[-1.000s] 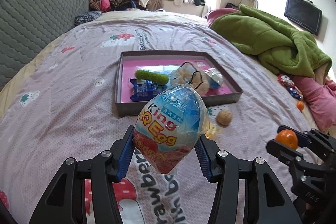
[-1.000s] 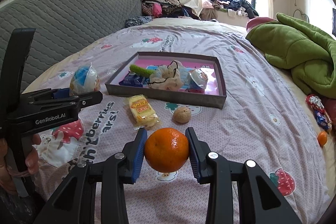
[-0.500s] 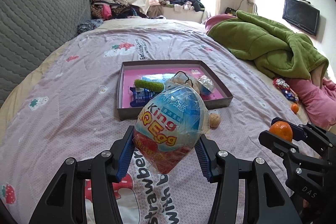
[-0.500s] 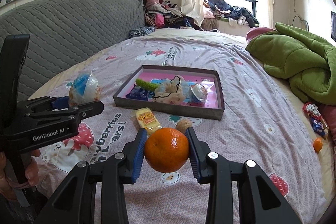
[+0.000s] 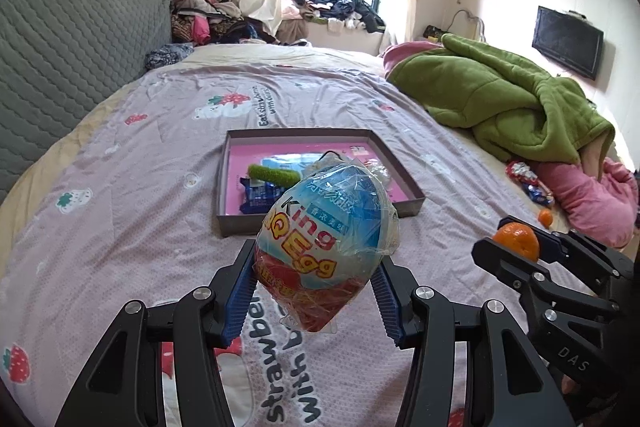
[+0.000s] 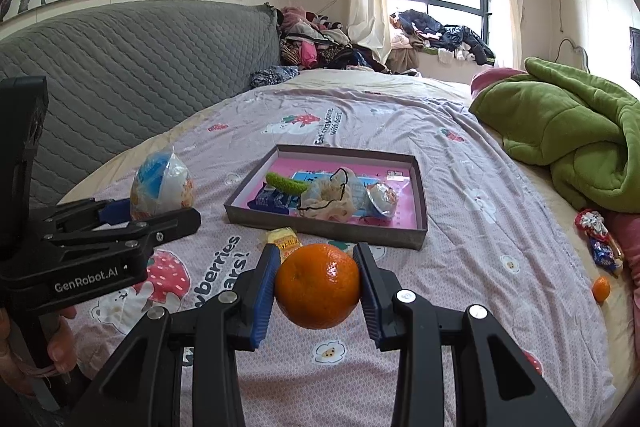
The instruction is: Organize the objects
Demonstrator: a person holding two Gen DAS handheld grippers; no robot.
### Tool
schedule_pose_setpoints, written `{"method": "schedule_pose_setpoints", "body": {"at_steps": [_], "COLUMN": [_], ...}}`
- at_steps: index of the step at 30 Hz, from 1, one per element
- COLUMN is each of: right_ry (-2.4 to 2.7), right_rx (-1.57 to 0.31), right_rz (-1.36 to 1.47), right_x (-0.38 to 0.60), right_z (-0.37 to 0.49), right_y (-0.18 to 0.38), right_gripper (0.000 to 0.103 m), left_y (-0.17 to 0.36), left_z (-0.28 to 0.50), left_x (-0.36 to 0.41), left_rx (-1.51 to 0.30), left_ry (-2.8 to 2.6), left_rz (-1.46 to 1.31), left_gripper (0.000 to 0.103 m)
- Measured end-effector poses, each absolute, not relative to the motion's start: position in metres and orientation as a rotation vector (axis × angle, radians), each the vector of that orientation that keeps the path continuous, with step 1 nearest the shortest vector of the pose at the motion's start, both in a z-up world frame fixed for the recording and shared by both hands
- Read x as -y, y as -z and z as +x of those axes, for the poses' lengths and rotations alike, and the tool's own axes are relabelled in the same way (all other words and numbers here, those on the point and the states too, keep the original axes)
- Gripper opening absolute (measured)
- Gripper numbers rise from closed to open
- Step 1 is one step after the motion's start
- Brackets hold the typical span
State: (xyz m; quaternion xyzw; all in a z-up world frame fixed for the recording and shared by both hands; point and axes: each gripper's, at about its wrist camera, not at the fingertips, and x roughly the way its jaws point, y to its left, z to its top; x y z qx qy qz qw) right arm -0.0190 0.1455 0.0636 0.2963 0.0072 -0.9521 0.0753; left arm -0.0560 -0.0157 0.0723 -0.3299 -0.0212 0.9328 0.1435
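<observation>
Carry step: left gripper (image 5: pixel 316 291) clamped the wrapped egg (image 5: pixel 326 251), right gripper (image 6: pixel 318 287) clamped the orange (image 6: pixel 318 287); next likely release both over the tray (image 6: pixel 418 227).

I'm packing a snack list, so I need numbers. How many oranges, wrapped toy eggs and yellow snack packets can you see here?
Oranges: 2, the second one lying loose at the far right
Wrapped toy eggs: 1
Yellow snack packets: 1
Total: 4
</observation>
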Motion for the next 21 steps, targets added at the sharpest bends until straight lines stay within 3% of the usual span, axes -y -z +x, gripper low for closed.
{"method": "schedule_pose_setpoints", "body": {"at_steps": [21], "right_ry": [2.872], "right_rx": [-0.042], "right_rz": [0.827], "right_x": [-0.141], "right_z": [-0.026], "right_y": [-0.080], "right_gripper": [0.038], "left_y": [-0.084], "left_z": [-0.056], "left_x": [0.017], "left_rx": [0.062], "left_ry": [-2.721], "left_rz": [-0.908], "left_gripper": [0.056]}}
